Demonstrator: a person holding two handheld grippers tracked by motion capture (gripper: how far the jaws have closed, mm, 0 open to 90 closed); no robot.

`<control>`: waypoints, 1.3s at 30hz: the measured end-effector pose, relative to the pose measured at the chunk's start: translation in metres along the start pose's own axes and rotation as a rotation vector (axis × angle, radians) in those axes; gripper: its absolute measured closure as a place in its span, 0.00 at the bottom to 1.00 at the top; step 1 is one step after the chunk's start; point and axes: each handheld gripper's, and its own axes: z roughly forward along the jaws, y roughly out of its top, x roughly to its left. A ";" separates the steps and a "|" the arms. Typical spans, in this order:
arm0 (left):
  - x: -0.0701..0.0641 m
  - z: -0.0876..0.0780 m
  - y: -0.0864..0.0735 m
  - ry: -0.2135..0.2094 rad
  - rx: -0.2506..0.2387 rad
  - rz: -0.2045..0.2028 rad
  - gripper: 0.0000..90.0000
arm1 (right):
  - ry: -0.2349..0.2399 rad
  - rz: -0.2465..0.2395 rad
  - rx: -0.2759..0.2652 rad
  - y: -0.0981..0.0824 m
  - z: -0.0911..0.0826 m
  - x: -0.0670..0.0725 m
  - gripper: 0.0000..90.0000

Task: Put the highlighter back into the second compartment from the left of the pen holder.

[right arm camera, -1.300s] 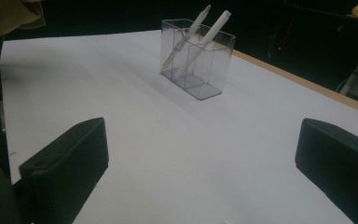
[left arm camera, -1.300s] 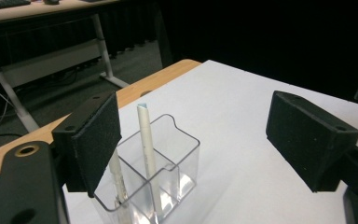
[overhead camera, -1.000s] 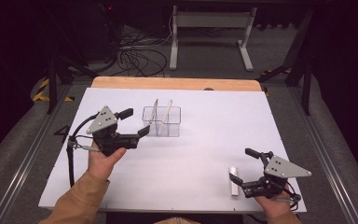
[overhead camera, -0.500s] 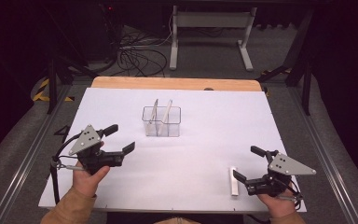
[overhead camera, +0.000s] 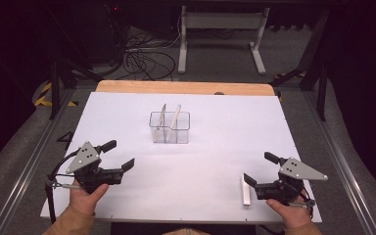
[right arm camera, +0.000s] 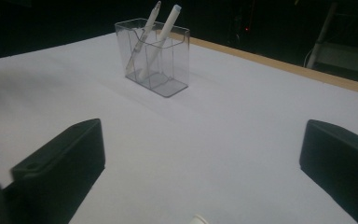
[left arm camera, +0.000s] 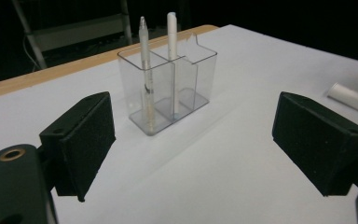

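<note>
A clear plastic holder [overhead camera: 170, 128] with compartments stands at the middle of the white table [overhead camera: 215, 147]. Two white pens [left arm camera: 145, 70] lean upright in it, one per compartment; the holder [left arm camera: 170, 91] and pens [right arm camera: 161, 35] also show in both gripper views. A third white pen [overhead camera: 246, 191] lies flat near the front right edge, just left of my right gripper [overhead camera: 262, 171]. That gripper is open and holds nothing. My left gripper [overhead camera: 119, 155] is open near the front left, empty, well short of the holder.
A wooden strip [overhead camera: 186, 88] runs along the table's far edge. Beyond it stand a metal frame [overhead camera: 220, 29] and floor cables [overhead camera: 142, 58]. Metal rails [overhead camera: 29, 161] run along both sides of the table.
My left gripper has drawn back from beside the holder toward the front left edge. The right gripper has stayed near the lying pen with little movement.
</note>
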 end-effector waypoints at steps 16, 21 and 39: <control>0.001 -0.001 -0.005 0.002 -0.001 -0.015 0.15 | 0.198 0.205 0.288 0.005 0.018 -0.016 0.17; 0.001 -0.001 -0.005 0.004 0.005 -0.011 0.15 | 0.112 0.112 0.292 0.008 0.016 -0.009 0.19; 0.000 -0.003 -0.006 0.016 0.000 -0.009 0.16 | -0.010 0.025 0.302 0.008 0.015 0.002 0.43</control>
